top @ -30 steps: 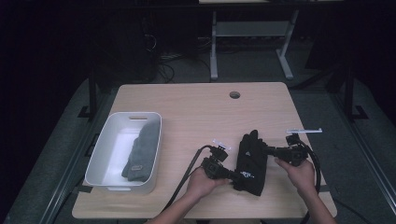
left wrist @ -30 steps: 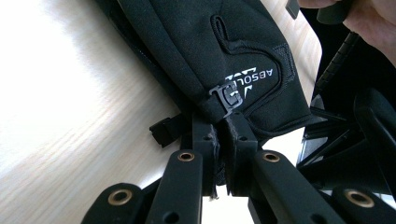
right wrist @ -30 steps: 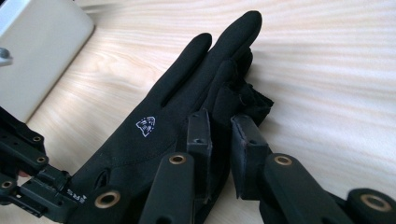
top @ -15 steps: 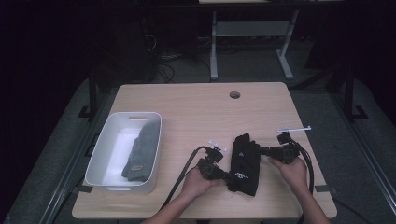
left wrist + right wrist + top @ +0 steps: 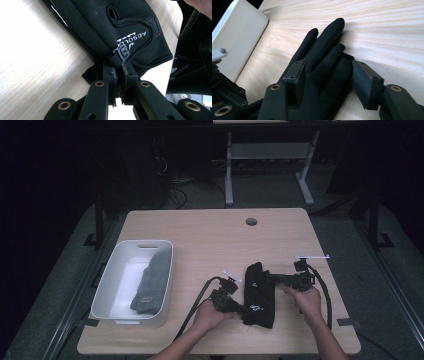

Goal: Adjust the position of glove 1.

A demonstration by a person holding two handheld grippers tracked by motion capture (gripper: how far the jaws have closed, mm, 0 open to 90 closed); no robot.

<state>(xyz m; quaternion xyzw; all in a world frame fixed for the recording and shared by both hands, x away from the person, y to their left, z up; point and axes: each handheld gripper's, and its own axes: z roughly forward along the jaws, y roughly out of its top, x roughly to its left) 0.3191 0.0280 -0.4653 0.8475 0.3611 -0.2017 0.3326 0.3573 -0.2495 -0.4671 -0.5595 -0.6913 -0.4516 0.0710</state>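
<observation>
A black glove (image 5: 260, 295) lies flat on the wooden table (image 5: 210, 235) near the front edge, fingers pointing away from me. My left gripper (image 5: 241, 309) is shut on its cuff; in the left gripper view the jaws (image 5: 119, 67) pinch the cuff edge of the glove (image 5: 120, 27) by a small plastic clip. My right gripper (image 5: 270, 277) reaches in from the right at the fingers' end. In the right gripper view its jaws (image 5: 328, 72) have just been opening and stand apart around the glove (image 5: 322, 62), which lies loose between them.
A white bin (image 5: 115, 285) stands at the front left with a grey glove (image 5: 152, 282) inside. A round cable hole (image 5: 251, 221) sits near the table's far edge. Cables trail from both grippers toward me.
The black glove has sunk a little and now lies flatter on the table. My right hand has shifted slightly left and down with it. The left hand stays put.
</observation>
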